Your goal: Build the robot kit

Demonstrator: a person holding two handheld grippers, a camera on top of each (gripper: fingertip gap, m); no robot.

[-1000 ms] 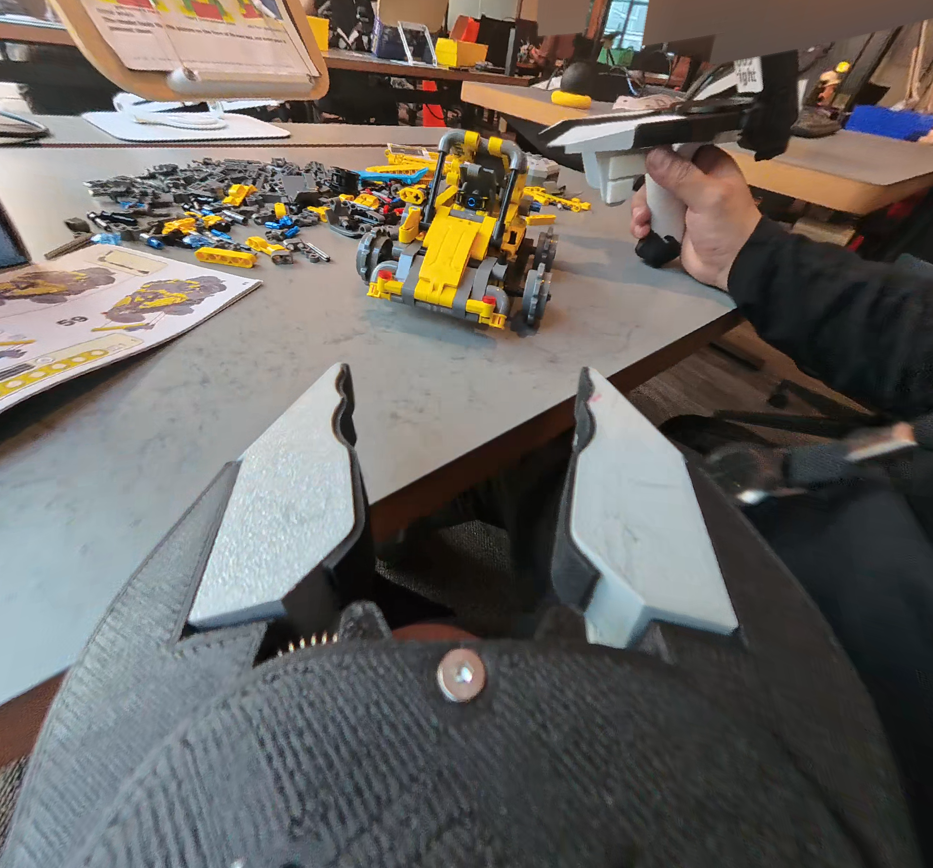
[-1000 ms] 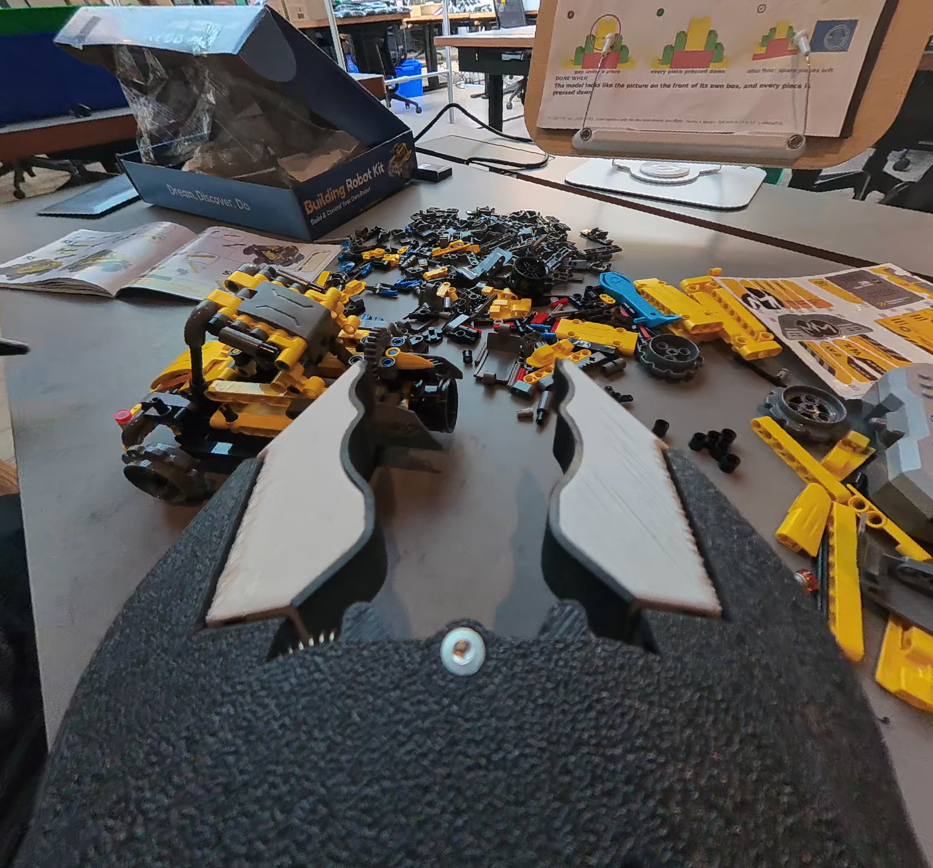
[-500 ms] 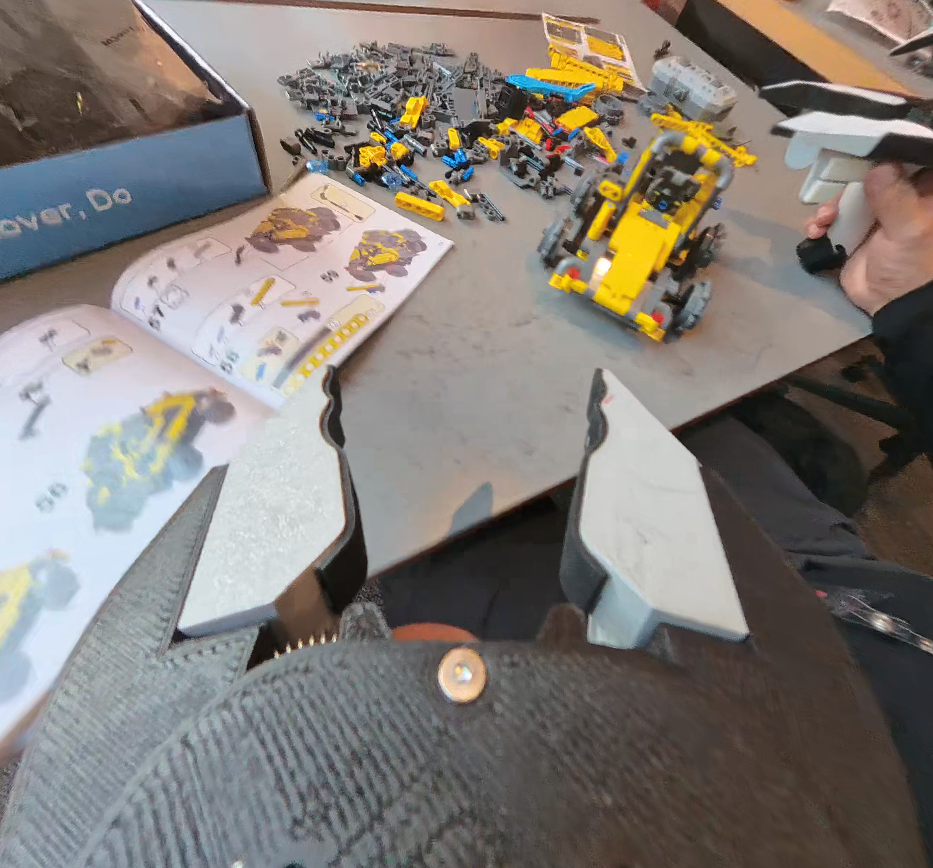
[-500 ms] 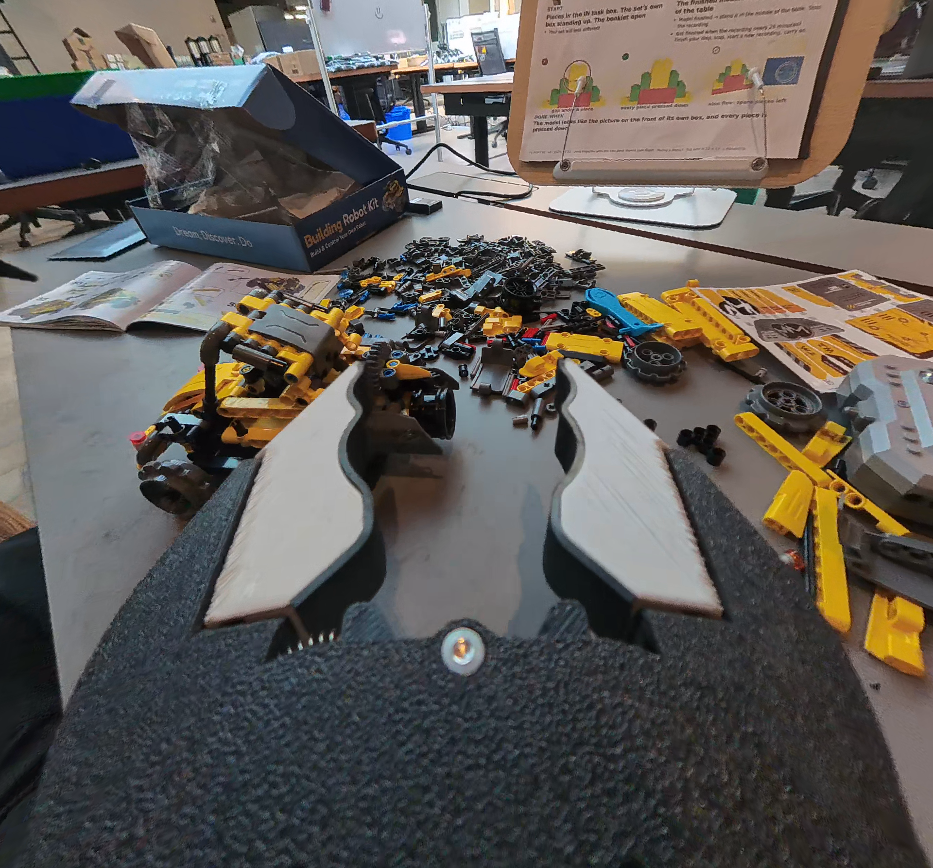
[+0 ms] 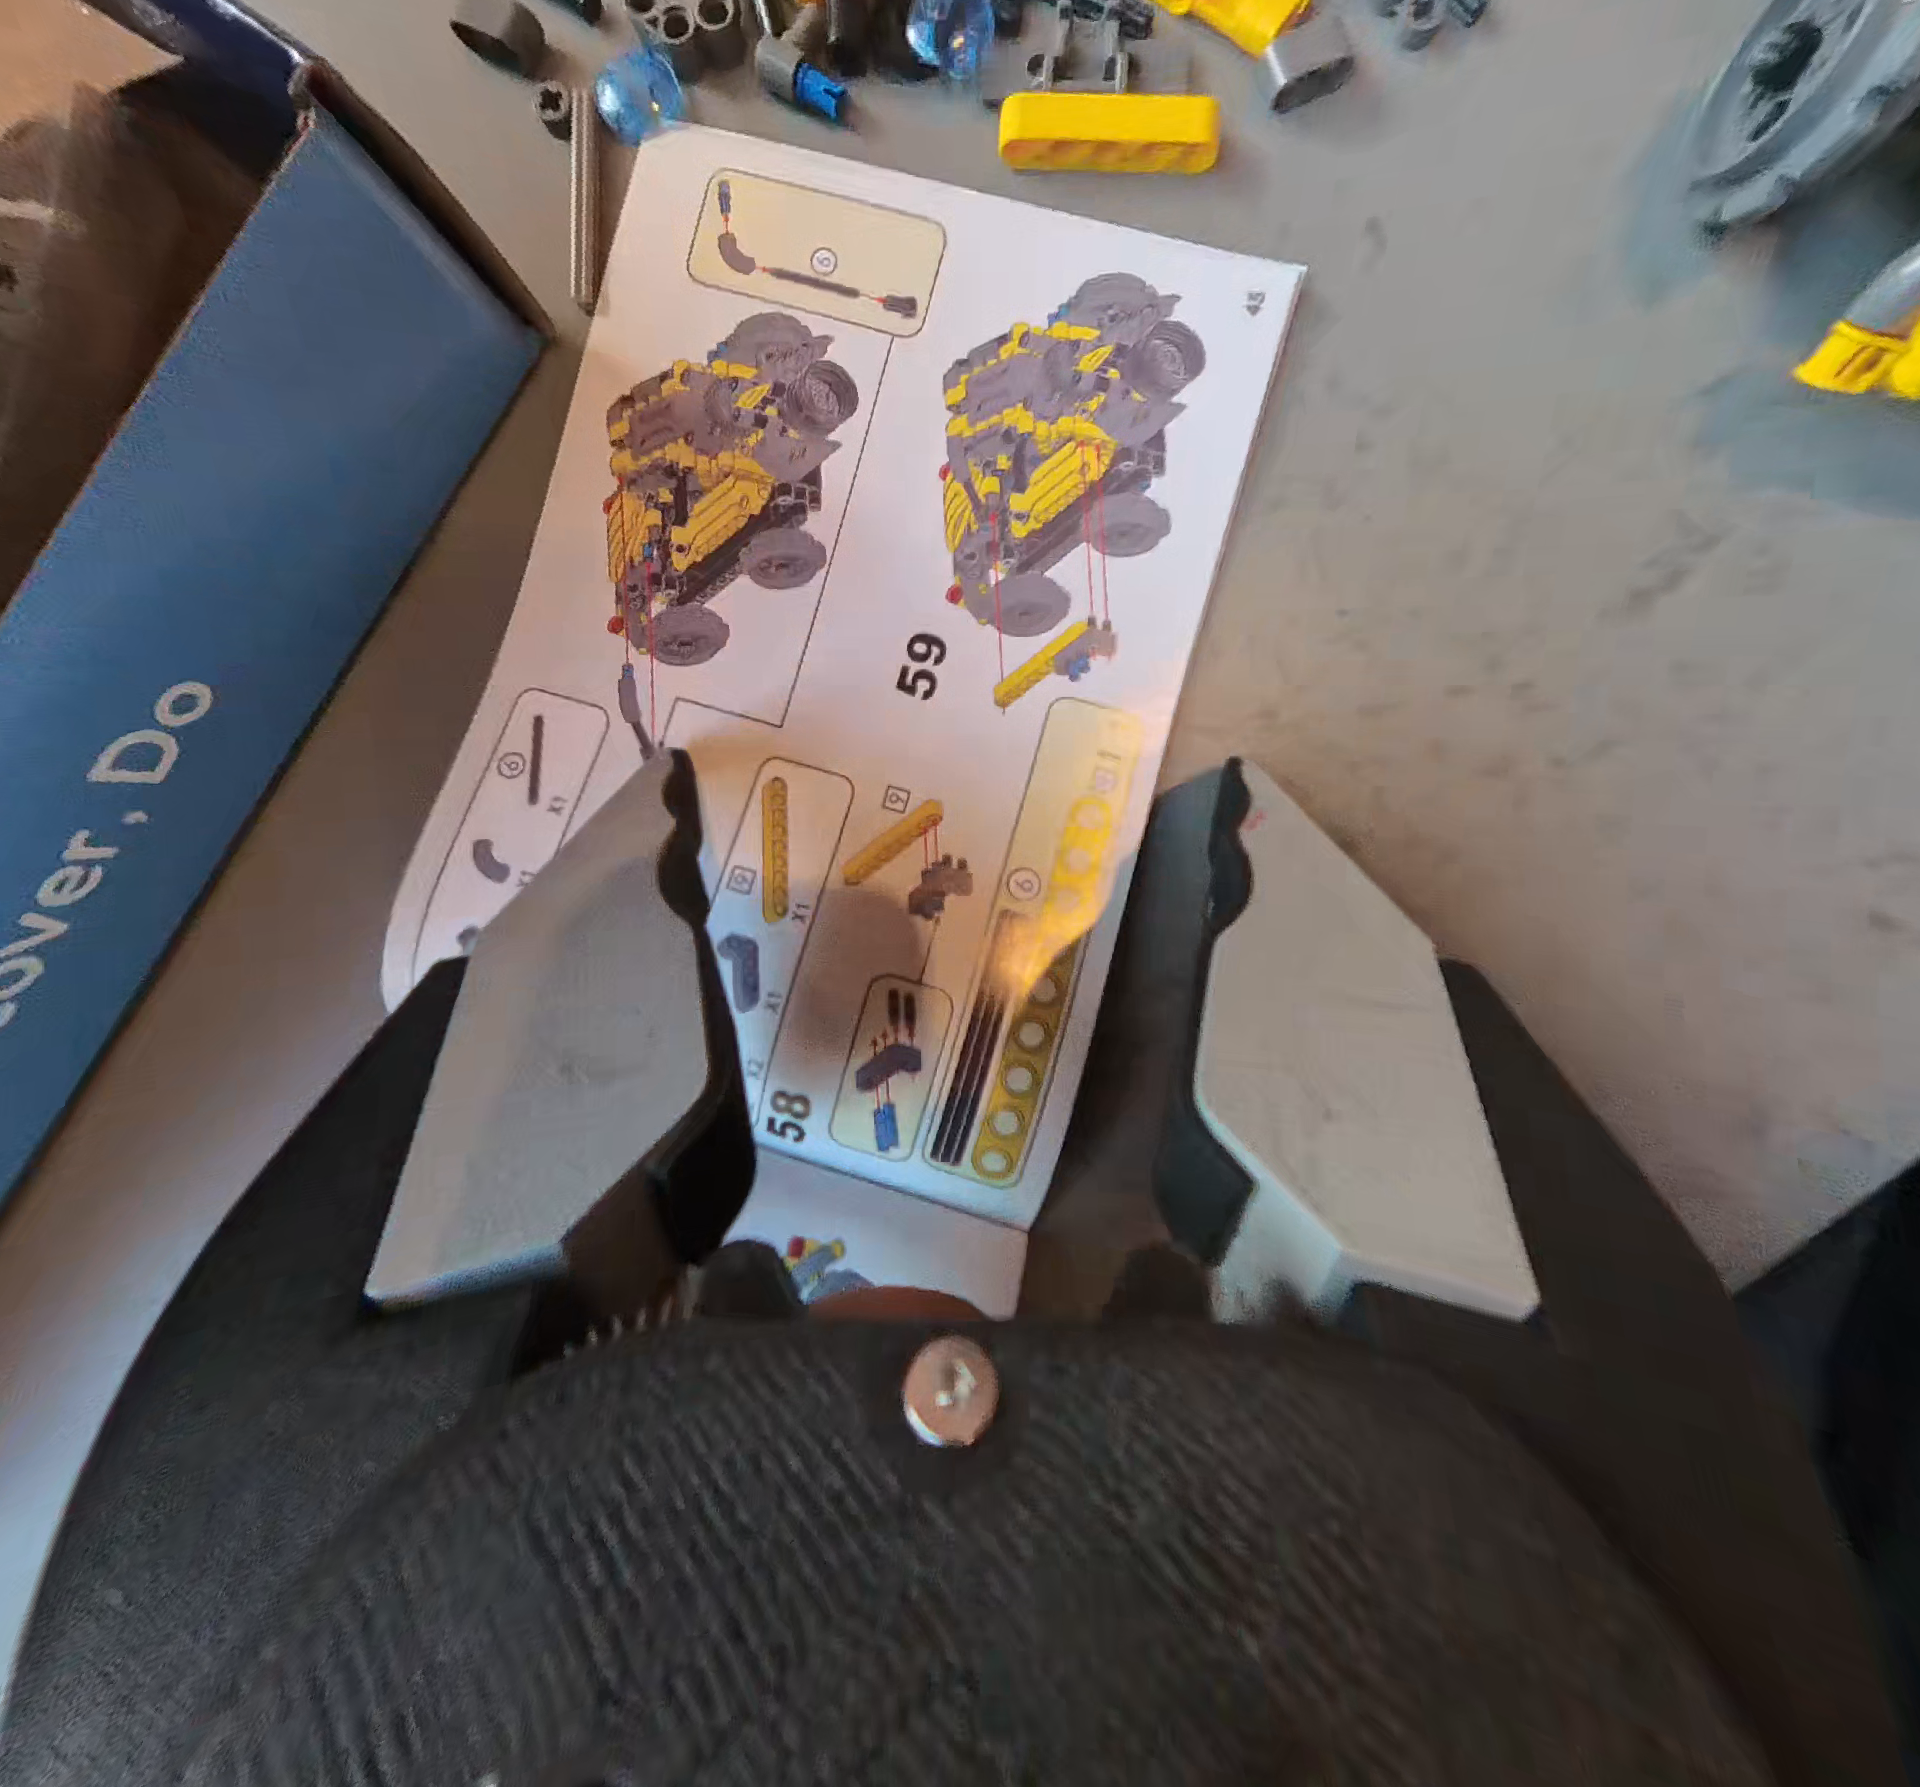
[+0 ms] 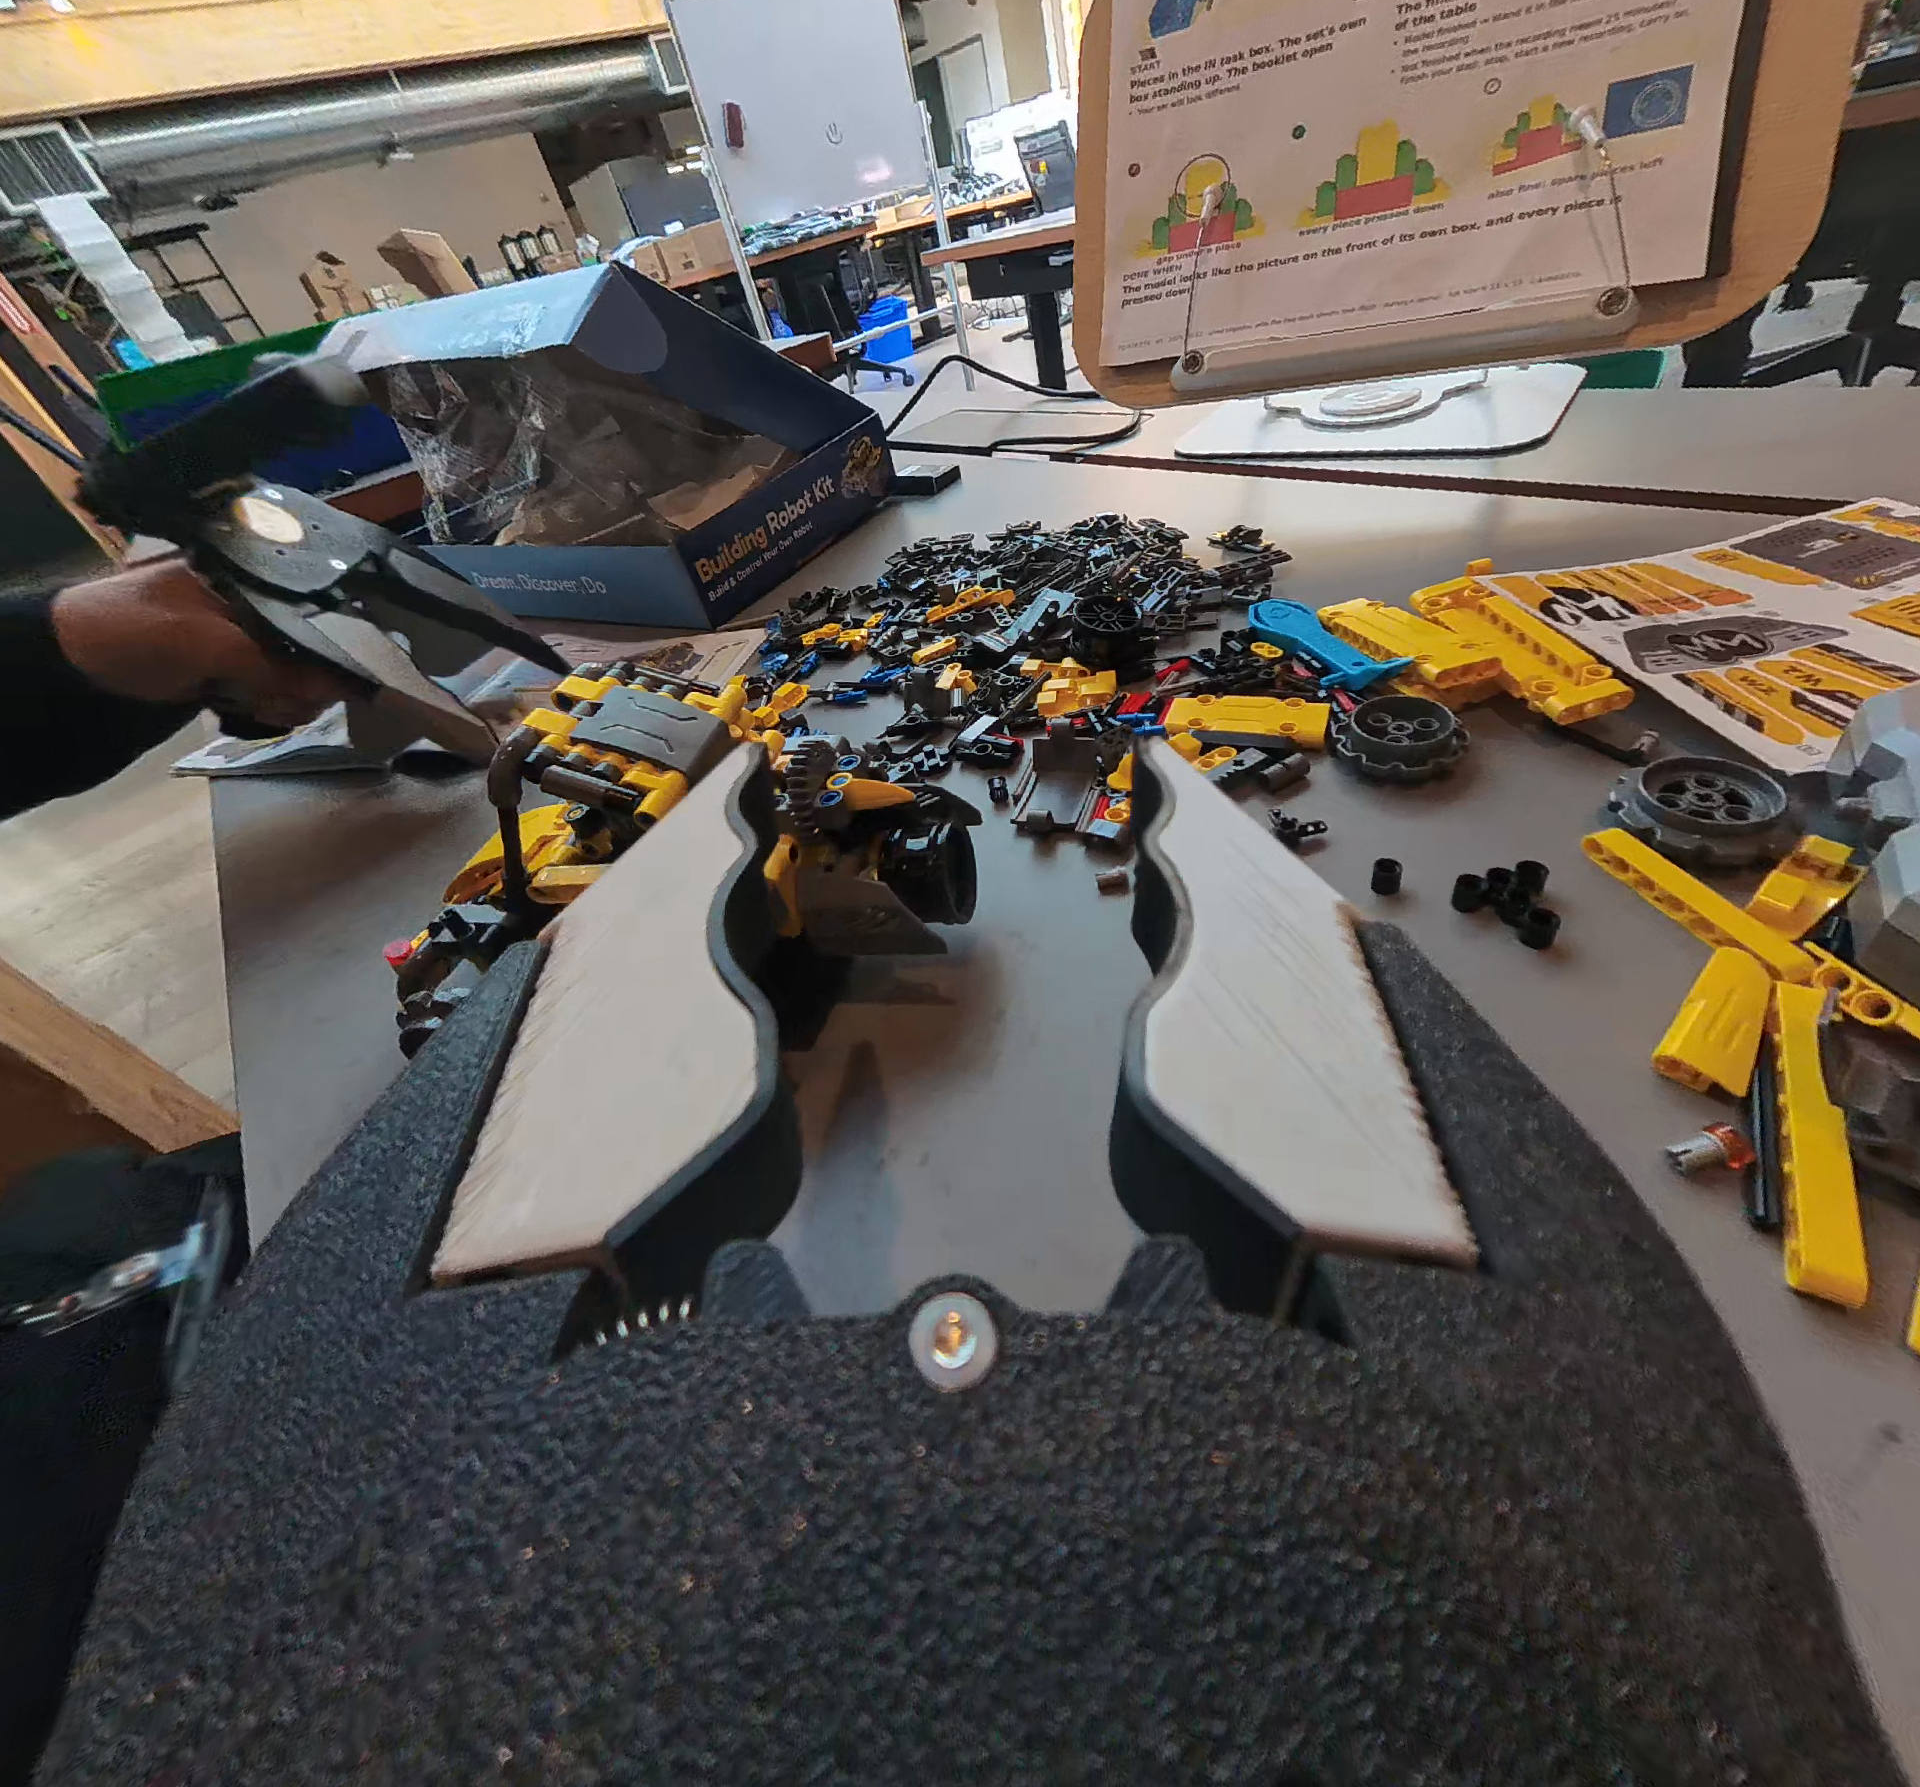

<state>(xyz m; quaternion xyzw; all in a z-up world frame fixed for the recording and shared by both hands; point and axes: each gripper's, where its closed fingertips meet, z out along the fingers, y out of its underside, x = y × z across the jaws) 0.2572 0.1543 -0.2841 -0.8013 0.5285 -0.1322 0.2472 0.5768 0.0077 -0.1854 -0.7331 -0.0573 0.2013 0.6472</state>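
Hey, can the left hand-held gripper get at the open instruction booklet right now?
Probably yes. The left hand-held gripper is open right over the instruction booklet, with nothing lying on the page between its fingers.

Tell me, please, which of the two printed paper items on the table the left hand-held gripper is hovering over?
The open instruction booklet beside the blue box: the open left hand-held gripper hangs directly above its page. The sticker sheet lies far off, past the yellow beams.
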